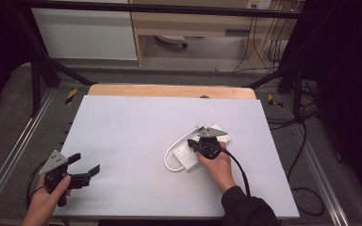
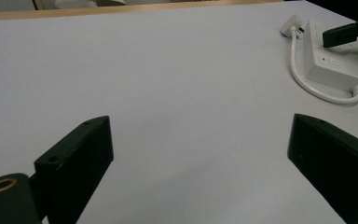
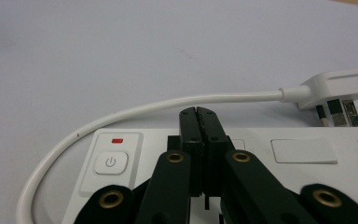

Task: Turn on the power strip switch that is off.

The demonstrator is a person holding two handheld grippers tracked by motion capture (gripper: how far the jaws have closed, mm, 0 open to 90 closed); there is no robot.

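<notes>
A white power strip (image 1: 183, 154) lies on the white table top (image 1: 132, 136), right of centre, with its white cable (image 1: 169, 157) looping to a plug (image 1: 201, 126) beyond it. My right gripper (image 1: 206, 139) hovers over the strip, shut, jaws pressed together with nothing between them. In the right gripper view its tips (image 3: 199, 114) sit above the strip's top face (image 3: 261, 140), right of the power button (image 3: 111, 162); the plug (image 3: 338, 88) lies on its side. My left gripper (image 1: 86, 164) rests near the front left, jaws open and empty (image 2: 200, 135).
A wooden strip (image 1: 169, 90) borders the table's far edge. Black frame bars and cables stand on the floor around the table. In the left gripper view the power strip (image 2: 335, 65) and the right gripper's jaw (image 2: 349, 30) sit at the far right.
</notes>
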